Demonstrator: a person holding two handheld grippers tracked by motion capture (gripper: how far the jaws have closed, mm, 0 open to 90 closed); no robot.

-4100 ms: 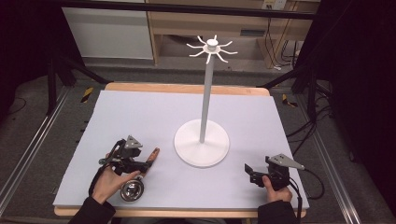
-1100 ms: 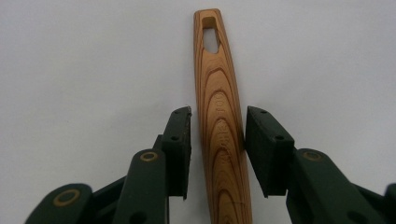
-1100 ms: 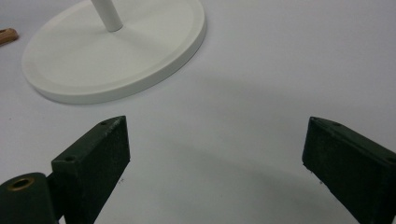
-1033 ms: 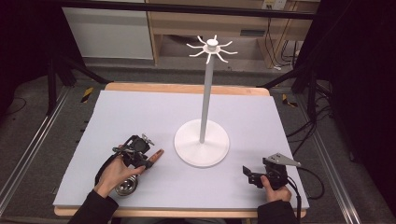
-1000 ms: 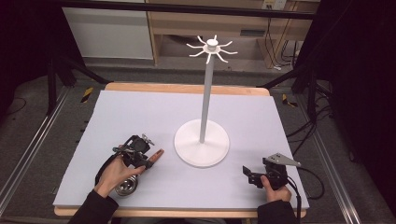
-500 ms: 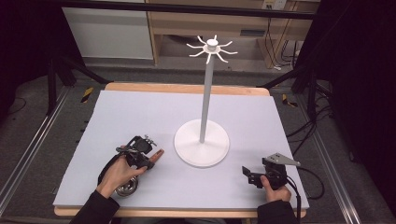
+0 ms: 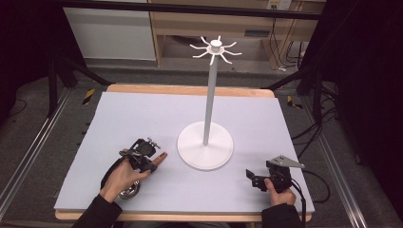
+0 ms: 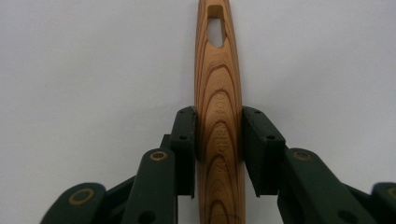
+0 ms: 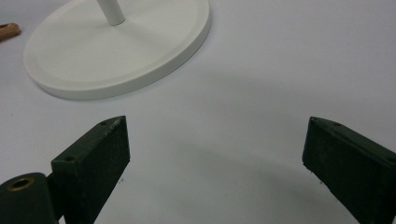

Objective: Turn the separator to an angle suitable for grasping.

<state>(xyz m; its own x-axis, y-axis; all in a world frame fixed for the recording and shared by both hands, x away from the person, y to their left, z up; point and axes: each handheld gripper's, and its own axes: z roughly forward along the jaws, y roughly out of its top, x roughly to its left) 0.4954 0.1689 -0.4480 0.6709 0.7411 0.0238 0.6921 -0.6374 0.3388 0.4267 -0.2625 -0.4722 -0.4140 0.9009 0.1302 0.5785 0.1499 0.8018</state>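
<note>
A: Wooden handle [image 8: 219, 116] with a slotted hole at its tip, on a utensil with a round metal bowl [image 7: 128, 191]: location?

B: Just left of the white round stand base [image 7: 205, 151] on the pale grey mat [image 7: 142, 114], tip nearest the base. Left gripper [image 8: 218, 135] pinches it mid-length, both pads tight on the wood.

A: Right gripper [image 9: 215, 154]?

B: Jaws spread wide, holding nothing, low over the mat, front-right of the base.
</note>
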